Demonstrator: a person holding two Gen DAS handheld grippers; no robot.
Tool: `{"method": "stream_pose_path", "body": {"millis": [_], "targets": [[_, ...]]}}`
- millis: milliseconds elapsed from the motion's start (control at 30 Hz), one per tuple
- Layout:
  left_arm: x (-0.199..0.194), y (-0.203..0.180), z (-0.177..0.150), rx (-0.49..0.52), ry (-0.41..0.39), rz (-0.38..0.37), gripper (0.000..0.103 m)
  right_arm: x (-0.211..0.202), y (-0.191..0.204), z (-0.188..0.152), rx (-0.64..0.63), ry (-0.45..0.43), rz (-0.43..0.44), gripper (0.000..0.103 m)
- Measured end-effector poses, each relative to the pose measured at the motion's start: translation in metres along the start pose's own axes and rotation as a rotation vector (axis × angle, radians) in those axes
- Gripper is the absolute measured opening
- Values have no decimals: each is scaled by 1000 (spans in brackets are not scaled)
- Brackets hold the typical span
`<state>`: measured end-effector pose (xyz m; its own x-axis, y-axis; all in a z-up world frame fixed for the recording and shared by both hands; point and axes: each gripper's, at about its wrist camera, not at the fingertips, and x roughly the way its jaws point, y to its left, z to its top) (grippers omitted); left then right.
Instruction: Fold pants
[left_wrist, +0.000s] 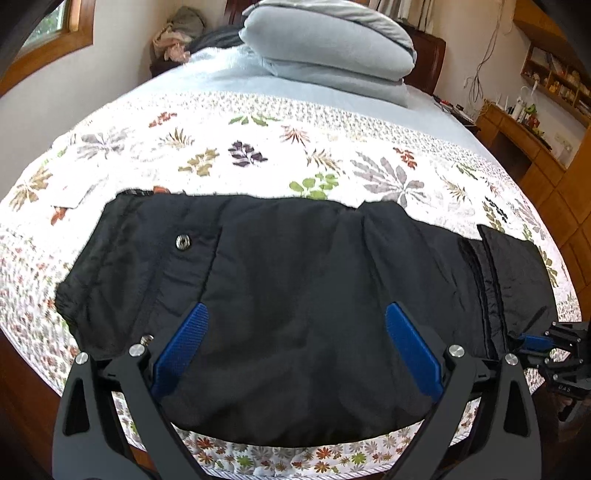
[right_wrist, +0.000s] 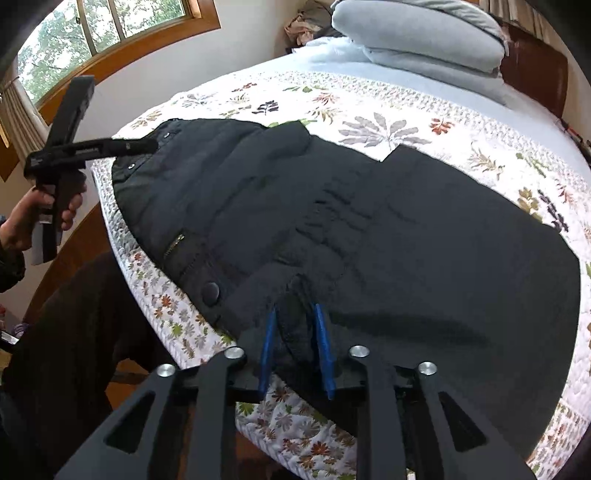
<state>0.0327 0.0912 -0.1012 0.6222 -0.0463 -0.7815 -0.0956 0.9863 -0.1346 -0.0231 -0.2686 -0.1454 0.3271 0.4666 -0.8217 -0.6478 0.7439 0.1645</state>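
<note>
The black pants look padded, soft and slightly slick, so hemmed edges give the surest hold. The right gripper is clamped on an edge bunch; the left gripper is spread wide above the cloth.

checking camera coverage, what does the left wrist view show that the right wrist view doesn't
Only the left wrist view: the wooden wall shelves and the open left gripper over the black padded pants.

Only the right wrist view: the wood-framed window, a metal zipper, and the right gripper shut on a pants fold.

Both: the pants, floral quilt, grey folded bedding.
</note>
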Motion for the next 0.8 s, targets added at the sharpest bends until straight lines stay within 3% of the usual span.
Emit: {"method": "stream_pose_path", "body": {"millis": [67, 133, 300, 400, 533, 800], "targets": [[-6, -3, 3, 10, -23, 10, 97, -9, -3, 0, 24, -11, 25, 31], [-11, -6, 6, 16, -39, 17, 97, -30, -14, -2, 97, -42, 58, 57], [-22, -10, 12, 16, -64, 14, 97, -88, -76, -12, 316, -127, 32, 72], [-26, -12, 15, 15, -73, 14, 98, -113, -137, -25, 474, -146, -7, 73], [-29, -15, 16, 22, -79, 20, 98, -112, -222, -49, 701, -123, 69, 74], [-23, -16, 13, 35, -34, 61, 98, -64, -265, -70, 762, -30, 157, 78]]}}
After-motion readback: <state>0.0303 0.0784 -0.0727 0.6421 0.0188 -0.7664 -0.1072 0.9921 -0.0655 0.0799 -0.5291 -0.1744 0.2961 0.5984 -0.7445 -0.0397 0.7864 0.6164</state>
